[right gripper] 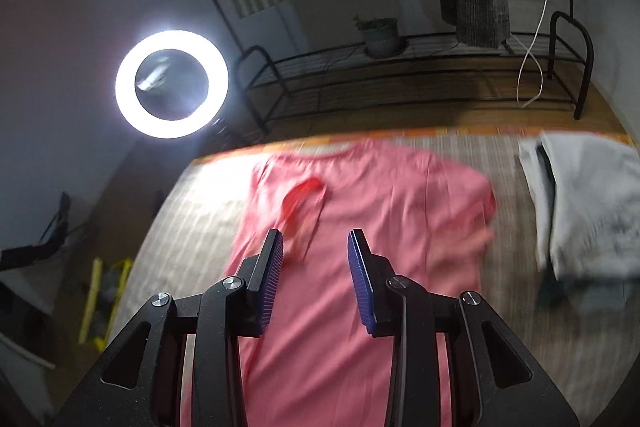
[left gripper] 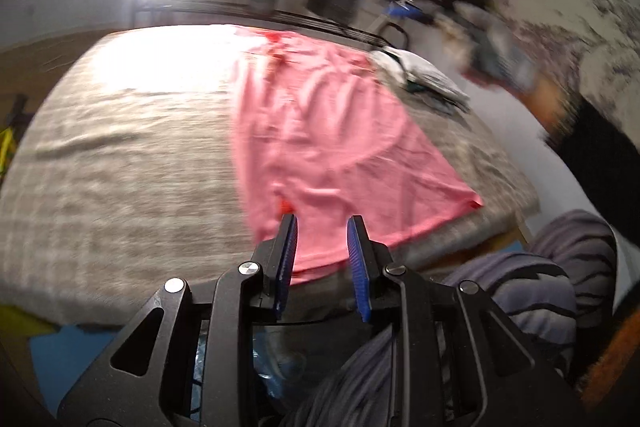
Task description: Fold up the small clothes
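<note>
A pink T-shirt (left gripper: 340, 131) lies spread flat on a grey cloth-covered table (left gripper: 120, 155). In the left wrist view its near hem sits just ahead of my left gripper (left gripper: 322, 223), which is open and empty above the table's near edge. In the right wrist view the pink shirt (right gripper: 360, 227) fills the middle, collar at the far edge, one sleeve folded inward. My right gripper (right gripper: 316, 239) is open and empty, hovering over the shirt's middle. Both views are motion-blurred.
A pile of folded grey and white clothes (right gripper: 588, 211) lies on the table to the right, also in the left wrist view (left gripper: 424, 75). A ring light (right gripper: 172, 85) glows at the left. A black metal rack (right gripper: 400, 79) stands behind the table.
</note>
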The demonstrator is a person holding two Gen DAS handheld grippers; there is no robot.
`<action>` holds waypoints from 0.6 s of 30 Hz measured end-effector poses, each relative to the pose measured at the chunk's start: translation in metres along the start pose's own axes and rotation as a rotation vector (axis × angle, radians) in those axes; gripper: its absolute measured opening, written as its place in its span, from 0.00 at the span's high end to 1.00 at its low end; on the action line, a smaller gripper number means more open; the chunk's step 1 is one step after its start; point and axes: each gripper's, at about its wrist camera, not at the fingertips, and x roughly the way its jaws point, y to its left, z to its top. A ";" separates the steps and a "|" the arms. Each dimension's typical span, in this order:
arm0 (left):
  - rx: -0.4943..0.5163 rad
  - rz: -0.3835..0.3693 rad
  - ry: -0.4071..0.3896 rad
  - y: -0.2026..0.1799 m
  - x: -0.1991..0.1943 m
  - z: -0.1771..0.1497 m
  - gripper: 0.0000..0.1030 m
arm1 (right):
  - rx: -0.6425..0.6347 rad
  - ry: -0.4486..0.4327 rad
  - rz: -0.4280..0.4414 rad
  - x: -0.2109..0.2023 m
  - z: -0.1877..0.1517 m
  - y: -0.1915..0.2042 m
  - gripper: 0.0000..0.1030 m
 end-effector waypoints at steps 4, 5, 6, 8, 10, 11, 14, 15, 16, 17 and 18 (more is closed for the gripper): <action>0.006 0.097 -0.053 0.016 -0.011 0.011 0.76 | -0.061 0.004 -0.032 -0.033 -0.050 0.016 0.69; 0.012 0.125 -0.070 0.020 -0.013 0.017 0.76 | -0.068 0.005 -0.036 -0.042 -0.061 0.018 0.69; 0.015 0.139 -0.083 0.024 -0.015 0.021 0.76 | -0.076 0.001 -0.045 -0.050 -0.071 0.021 0.69; 0.016 0.167 -0.112 0.031 -0.021 0.038 0.76 | -0.082 -0.019 -0.066 -0.067 -0.084 0.024 0.69; 0.028 0.167 -0.128 0.033 -0.023 0.055 0.76 | -0.087 -0.043 -0.078 -0.083 -0.095 0.027 0.69; 0.042 0.175 -0.140 0.031 -0.025 0.066 0.76 | -0.090 -0.055 -0.088 -0.089 -0.097 0.028 0.69; 0.116 0.212 -0.187 0.020 -0.030 0.101 0.76 | -0.092 -0.081 -0.116 -0.108 -0.106 0.030 0.69; 0.131 0.221 -0.198 0.014 -0.030 0.116 0.76 | -0.091 -0.093 -0.126 -0.115 -0.108 0.029 0.69; 0.138 0.220 -0.208 0.009 -0.030 0.126 0.76 | -0.091 -0.104 -0.135 -0.121 -0.114 0.028 0.69; 0.144 0.213 -0.216 0.004 -0.030 0.137 0.76 | -0.088 -0.115 -0.146 -0.126 -0.116 0.027 0.69; 0.151 0.203 -0.222 -0.003 -0.028 0.147 0.76 | -0.083 -0.125 -0.152 -0.132 -0.119 0.025 0.69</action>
